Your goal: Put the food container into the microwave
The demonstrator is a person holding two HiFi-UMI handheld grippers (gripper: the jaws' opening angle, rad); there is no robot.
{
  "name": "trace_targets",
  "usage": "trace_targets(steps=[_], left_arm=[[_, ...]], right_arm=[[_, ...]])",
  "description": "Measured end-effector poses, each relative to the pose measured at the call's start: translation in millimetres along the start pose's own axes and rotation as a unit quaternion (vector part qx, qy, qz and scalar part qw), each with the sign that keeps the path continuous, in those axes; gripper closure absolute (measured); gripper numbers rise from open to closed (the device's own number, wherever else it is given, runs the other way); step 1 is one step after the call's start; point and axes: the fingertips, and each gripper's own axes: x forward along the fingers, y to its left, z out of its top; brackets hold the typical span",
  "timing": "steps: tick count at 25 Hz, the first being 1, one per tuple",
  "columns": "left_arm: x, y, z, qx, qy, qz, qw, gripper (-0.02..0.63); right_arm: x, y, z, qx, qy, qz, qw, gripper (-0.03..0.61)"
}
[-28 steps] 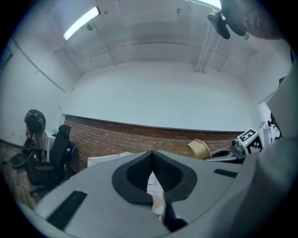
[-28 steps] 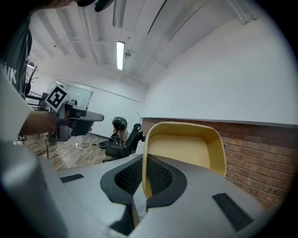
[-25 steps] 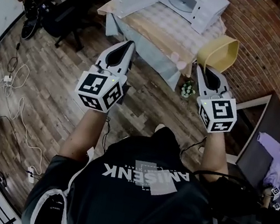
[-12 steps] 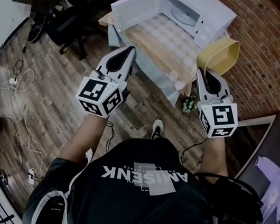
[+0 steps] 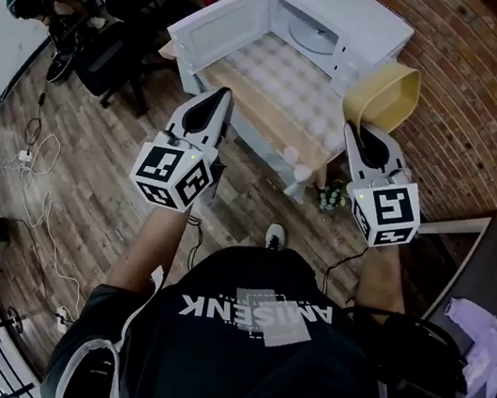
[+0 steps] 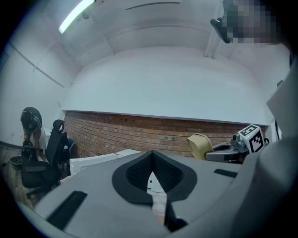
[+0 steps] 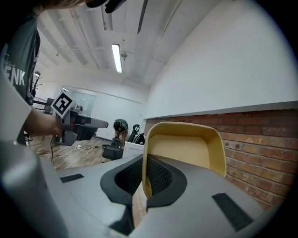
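My right tongs (image 5: pixel 359 135) clamp rim of yellow plastic food container (image 5: pixel 388 92), tilted above bench (image 5: pixel 281 94) right edge; open white microwave (image 5: pixel 347 20) at far end, ahead-left. My left tongs (image 5: pixel 216 100) closed, empty.

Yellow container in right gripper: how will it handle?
Probably light: the food container sits tilted in the right gripper, pinched by one wall alone. Likely stiff, since the thin rim shows no sag. A rim pinch might let it pivot.

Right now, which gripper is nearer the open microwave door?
Left. The left gripper hangs just short of the door; the right gripper, clamping the yellow container, is off to its right.
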Motion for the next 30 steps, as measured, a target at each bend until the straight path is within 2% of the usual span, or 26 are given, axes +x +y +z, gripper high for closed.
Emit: trace_targets(steps=[7, 11, 16, 20, 23, 27, 30], left_arm=[[65.2, -3.4, -6.9, -0.001, 0.016, -0.002, 0.9999, 0.601], [92.4, 1.3, -8.3, 0.006, 0.022, 0.001, 0.9997, 0.601], [126.9, 28.7, -9.0, -0.004, 0.02, -0.005, 0.9998, 0.601], [152.0, 46.1, -8.1, 0.009, 0.021, -0.031, 0.9992, 0.601], [178.0, 57.9, -3.2, 0.0, 0.011, -0.07, 0.9975, 0.601], [211.5, 86.3, 4.7, 0.004, 0.007, -0.119, 0.9928, 0.601], [233.5, 114.4, 17.1, 0.019, -0.001, -0.143, 0.9896, 0.601]], right_arm=[[23.1, -55.9, -19.1, 0.009, -0.003, 0.002, 1.0, 0.535], [35.1, -73.0, -25.9, -0.008, 0.011, -0.001, 1.0, 0.535], [64.1, -93.1, -24.0, -0.01, 0.016, -0.015, 1.0, 0.535], [83.5, -99.6, -23.2, -0.006, 0.032, -0.036, 0.999, 0.535], [99.0, -106.8, -23.0, -0.011, 0.049, -0.06, 0.997, 0.535], [131.1, -115.8, -18.4, -0.002, 0.064, -0.102, 0.993, 0.535], [151.8, -121.7, -10.6, 0.004, 0.071, -0.137, 0.988, 0.535]])
